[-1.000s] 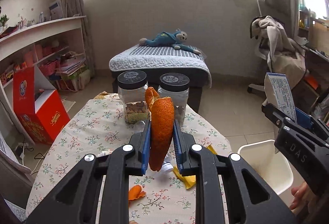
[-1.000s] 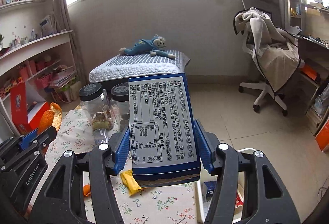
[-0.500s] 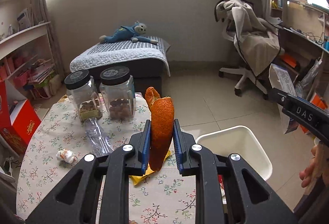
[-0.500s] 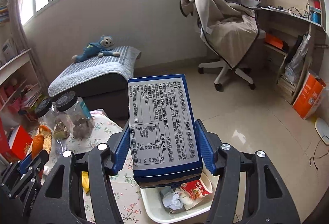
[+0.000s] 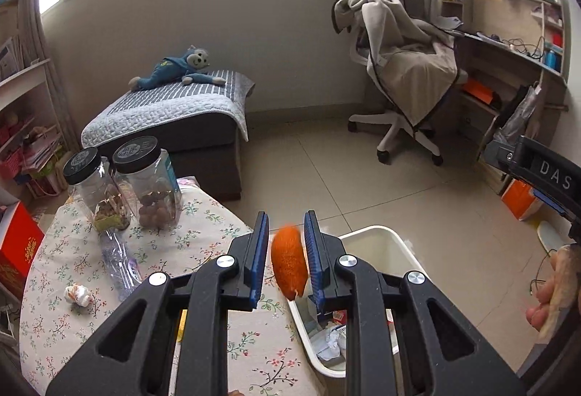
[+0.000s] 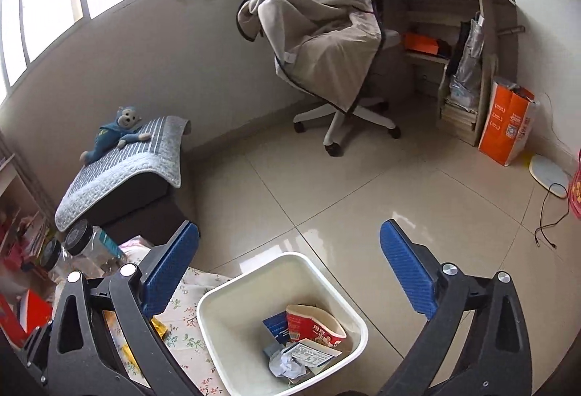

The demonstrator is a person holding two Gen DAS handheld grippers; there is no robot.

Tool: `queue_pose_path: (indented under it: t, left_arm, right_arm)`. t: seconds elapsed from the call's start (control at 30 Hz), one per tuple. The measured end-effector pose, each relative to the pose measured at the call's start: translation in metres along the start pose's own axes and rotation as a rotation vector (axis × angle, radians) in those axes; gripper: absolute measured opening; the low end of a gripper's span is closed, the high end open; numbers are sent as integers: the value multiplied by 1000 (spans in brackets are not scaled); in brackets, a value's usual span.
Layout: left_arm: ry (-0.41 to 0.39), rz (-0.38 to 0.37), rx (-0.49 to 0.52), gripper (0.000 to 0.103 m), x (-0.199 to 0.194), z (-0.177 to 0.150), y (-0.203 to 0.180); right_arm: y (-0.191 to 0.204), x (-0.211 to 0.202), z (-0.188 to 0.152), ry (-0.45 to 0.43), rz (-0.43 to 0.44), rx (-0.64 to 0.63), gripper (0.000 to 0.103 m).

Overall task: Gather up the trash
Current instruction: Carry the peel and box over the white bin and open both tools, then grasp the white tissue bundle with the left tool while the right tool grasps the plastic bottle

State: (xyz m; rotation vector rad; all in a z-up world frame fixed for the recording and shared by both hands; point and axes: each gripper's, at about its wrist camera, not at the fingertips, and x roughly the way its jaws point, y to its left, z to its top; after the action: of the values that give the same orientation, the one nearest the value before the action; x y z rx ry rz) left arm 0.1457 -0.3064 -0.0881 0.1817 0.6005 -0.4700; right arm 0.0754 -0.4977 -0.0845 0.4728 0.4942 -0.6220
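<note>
While loose, the orange peel (image 5: 289, 263) sits between the left gripper's (image 5: 287, 250) pads.

— From my left camera the orange peel (image 5: 289, 263) looks matt and pebbly, and the tablecloth (image 5: 72, 261) is flowered cloth.

— On my right feed the bin (image 6: 254, 272) is smooth white plastic with crumpled paper (image 6: 287, 365) and a glossy red cup (image 6: 312, 325) inside.

— The jars (image 5: 149, 189)?

— Clear plastic, matt black lids. The floor (image 6: 326, 189) is shiny tile.
</note>
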Motion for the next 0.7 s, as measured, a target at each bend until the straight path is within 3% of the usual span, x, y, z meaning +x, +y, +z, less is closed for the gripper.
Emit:
queue_pose_path:
  t: [0.27, 0.43, 0.57, 0.7]
  left_arm:
    - [9, -56, 50, 22, 13, 10, -33]
    - [-8, -29, 61, 60, 9, 11, -31]
    - [-26, 23, 74, 70, 4, 8, -16]
    - [-70, 106, 57, 88, -8, 7, 12]
  right_arm:
    - [-28, 1, 5, 1, -31, 74, 96]
    - [-22, 1, 4, 6, -39, 45, 96]
    - [-3, -1, 3, 3, -30, 10, 96]
    - [26, -5, -3, -11, -33, -43, 96]
